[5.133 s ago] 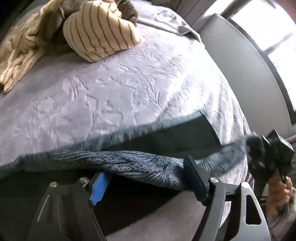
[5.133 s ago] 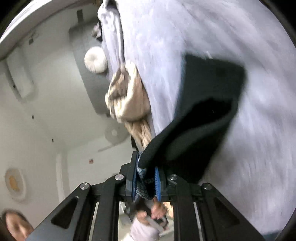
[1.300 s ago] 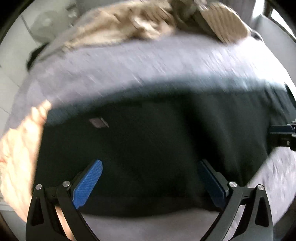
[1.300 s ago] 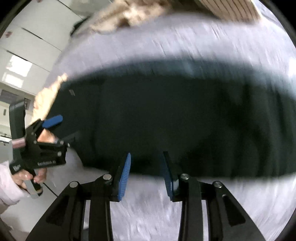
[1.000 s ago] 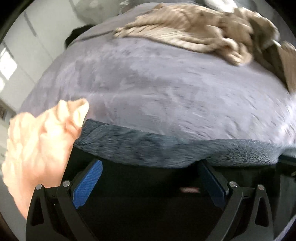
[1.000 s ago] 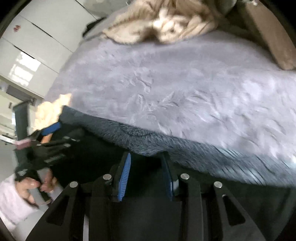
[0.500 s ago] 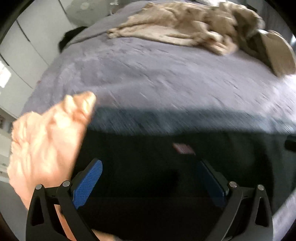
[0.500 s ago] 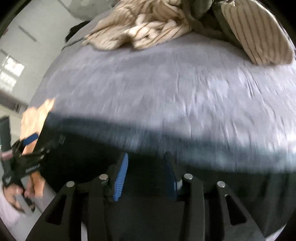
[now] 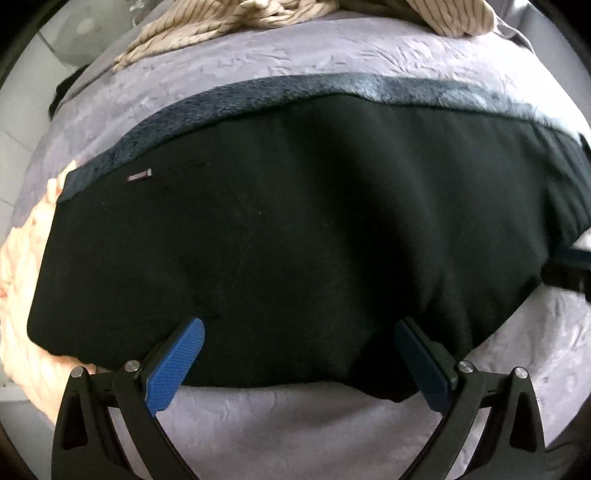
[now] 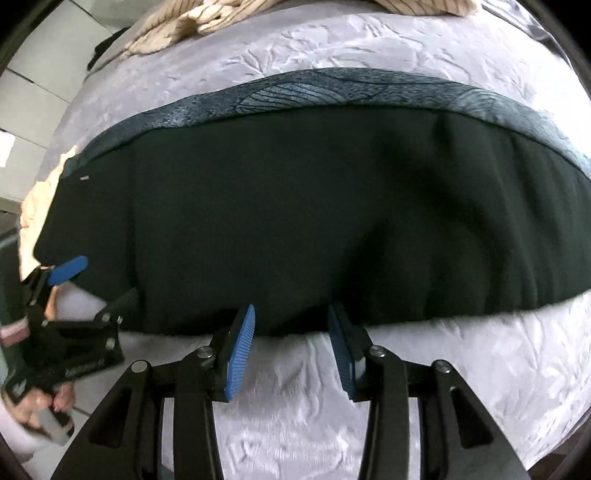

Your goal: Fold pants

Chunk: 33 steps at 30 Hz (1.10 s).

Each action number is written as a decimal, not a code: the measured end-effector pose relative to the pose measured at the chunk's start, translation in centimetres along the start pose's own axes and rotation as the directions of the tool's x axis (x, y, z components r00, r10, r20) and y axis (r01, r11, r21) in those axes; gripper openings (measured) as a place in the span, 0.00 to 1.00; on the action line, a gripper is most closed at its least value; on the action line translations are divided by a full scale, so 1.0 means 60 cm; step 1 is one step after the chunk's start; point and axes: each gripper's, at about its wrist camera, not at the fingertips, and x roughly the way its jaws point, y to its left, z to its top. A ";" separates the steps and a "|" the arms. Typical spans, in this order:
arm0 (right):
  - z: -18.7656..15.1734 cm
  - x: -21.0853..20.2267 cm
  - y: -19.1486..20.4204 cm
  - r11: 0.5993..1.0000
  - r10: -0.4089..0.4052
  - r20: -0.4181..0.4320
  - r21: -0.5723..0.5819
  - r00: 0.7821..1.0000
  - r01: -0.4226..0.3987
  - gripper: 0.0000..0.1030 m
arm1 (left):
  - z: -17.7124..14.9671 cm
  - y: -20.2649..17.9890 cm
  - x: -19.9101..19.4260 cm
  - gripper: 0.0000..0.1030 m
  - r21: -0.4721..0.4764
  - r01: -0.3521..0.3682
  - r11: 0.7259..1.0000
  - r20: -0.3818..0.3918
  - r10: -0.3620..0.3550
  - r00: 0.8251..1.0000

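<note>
Black pants w/ grey-blue leaf-print edge; lilac embossed bedspread; cream striped clothes; peach cloth; blue-padded black claws.

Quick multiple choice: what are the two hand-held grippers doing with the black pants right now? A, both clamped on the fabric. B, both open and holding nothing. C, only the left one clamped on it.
B: the left hand-held gripper and the right hand-held gripper both show spread jaws with nothing between them, at the near edge of the pants lying flat on the bed.
</note>
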 end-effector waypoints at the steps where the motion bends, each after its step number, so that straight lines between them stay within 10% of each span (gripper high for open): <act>1: -0.004 -0.004 0.000 1.000 0.005 0.001 -0.004 1.000 -0.005 0.45 | 0.004 0.004 -0.006 1.00 -0.009 -0.001 1.000 -0.012 0.001 1.000; 33: -0.093 -0.106 -0.210 0.967 0.076 0.043 0.242 0.996 -0.084 0.66 | 0.049 -0.217 -0.109 1.00 0.146 -0.053 0.988 -0.045 0.060 0.997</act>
